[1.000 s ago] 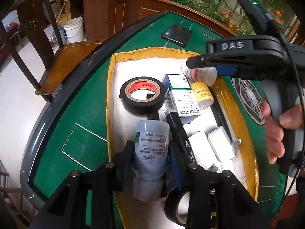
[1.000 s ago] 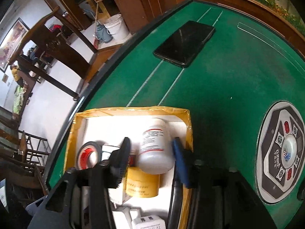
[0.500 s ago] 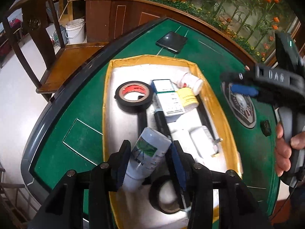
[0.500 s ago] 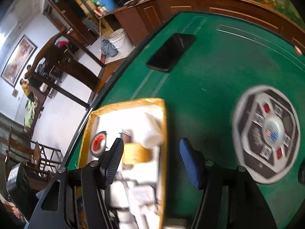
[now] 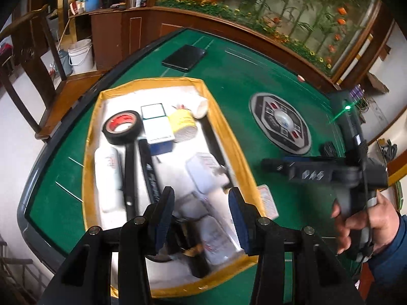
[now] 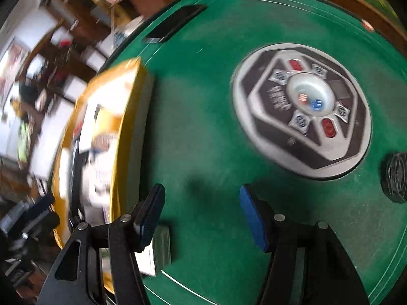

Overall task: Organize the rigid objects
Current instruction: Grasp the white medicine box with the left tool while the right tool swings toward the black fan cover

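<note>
A green felt table (image 5: 229,81) carries a shallow yellow-rimmed tray (image 5: 90,137) with a white floor, set toward the table's left edge. The left tool (image 5: 201,204) hangs above the tray's near end with its two blue-padded fingers spread apart and nothing between them. Inside the tray, a black roll of tape (image 5: 122,130) with a red core lies near the far left corner; just beside it sit a white and blue box (image 5: 157,130) and a yellow-labelled bottle (image 5: 182,124) on its side, with a white bottle (image 5: 201,105) against the far right wall. A white bottle with a label (image 5: 108,178) lies along the tray's left wall, next to two black marker pens (image 5: 148,170). White plug-like adapters (image 5: 203,175) sit toward the right wall, blurred. At the near end a second tape roll is partly hidden behind the left tool. The right tool (image 6: 201,214), gripped by the person's right hand (image 5: 366,221), hovers over bare felt just right of the tray, fingers parted and empty; a small card box (image 6: 157,249) lies on the felt below its left finger. A round grey and black control panel (image 6: 302,109) is set in the table's centre, and a flat black device (image 5: 183,58) lies near the far edge.
</note>
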The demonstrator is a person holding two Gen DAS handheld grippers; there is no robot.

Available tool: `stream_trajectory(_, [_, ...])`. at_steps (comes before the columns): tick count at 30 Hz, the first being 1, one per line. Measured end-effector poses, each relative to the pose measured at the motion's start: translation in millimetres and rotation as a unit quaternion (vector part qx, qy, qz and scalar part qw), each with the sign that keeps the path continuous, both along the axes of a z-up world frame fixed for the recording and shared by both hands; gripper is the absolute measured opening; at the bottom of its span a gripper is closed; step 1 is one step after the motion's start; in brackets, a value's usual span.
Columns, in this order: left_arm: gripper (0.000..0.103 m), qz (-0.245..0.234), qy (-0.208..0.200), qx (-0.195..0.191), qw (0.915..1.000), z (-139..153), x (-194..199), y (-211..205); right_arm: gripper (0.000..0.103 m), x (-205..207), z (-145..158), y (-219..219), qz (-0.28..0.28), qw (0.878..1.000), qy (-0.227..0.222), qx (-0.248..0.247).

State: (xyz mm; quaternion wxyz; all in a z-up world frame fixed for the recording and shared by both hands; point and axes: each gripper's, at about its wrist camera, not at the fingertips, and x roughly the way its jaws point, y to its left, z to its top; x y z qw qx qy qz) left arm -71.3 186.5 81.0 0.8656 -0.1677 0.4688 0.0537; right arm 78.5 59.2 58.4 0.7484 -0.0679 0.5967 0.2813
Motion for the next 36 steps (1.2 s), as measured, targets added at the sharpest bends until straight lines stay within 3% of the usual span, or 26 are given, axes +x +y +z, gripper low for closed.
stream_trajectory(8, [0.047,-0.012,0.005,0.007,0.9999,2,-16,-19,0.060,-58,-1,20,0.132,0.988,-0.038,-0.070])
stream_trajectory(11, [0.047,-0.034,0.004,0.004,0.9994,4,-22,-32,0.060,-89,-2,0,0.191,0.975,-0.038,-0.108])
stream_trajectory(13, [0.047,-0.053,0.004,-0.001,0.9986,6,-25,-43,0.060,-101,-2,-21,0.195,0.973,-0.031,-0.116])
stream_trajectory(15, [0.047,-0.074,0.011,-0.007,0.9972,6,-25,-56,0.060,-104,0,-50,0.169,0.980,-0.025,-0.104])
stream_trajectory(19, [0.047,-0.128,0.036,-0.035,0.9905,-2,-28,-88,0.060,-89,8,-123,0.048,0.998,0.002,-0.043])
stream_trajectory(22, [0.049,-0.189,0.062,-0.018,0.9797,-13,-33,-124,0.060,-82,14,-170,-0.037,0.999,0.012,0.007])
stream_trajectory(25, [0.052,-0.220,0.084,-0.007,0.9719,-24,-34,-147,0.060,-86,18,-198,-0.073,0.997,0.011,0.023])
stream_trajectory(31, [0.053,-0.208,0.113,0.015,0.9715,-44,-18,-161,0.060,-82,18,-232,-0.119,0.992,0.010,0.036])
stream_trajectory(32, [0.052,-0.200,0.125,0.026,0.9714,-51,-15,-162,0.060,-75,18,-234,-0.124,0.992,0.012,0.037])
stream_trajectory(33, [0.041,-0.197,0.129,0.030,0.9715,-55,-13,-161,0.060,-77,17,-237,-0.130,0.991,0.015,0.039])
stream_trajectory(36, [0.039,-0.188,0.121,0.031,0.9742,-57,-9,-159,0.061,-73,22,-250,-0.146,0.988,0.007,0.042])
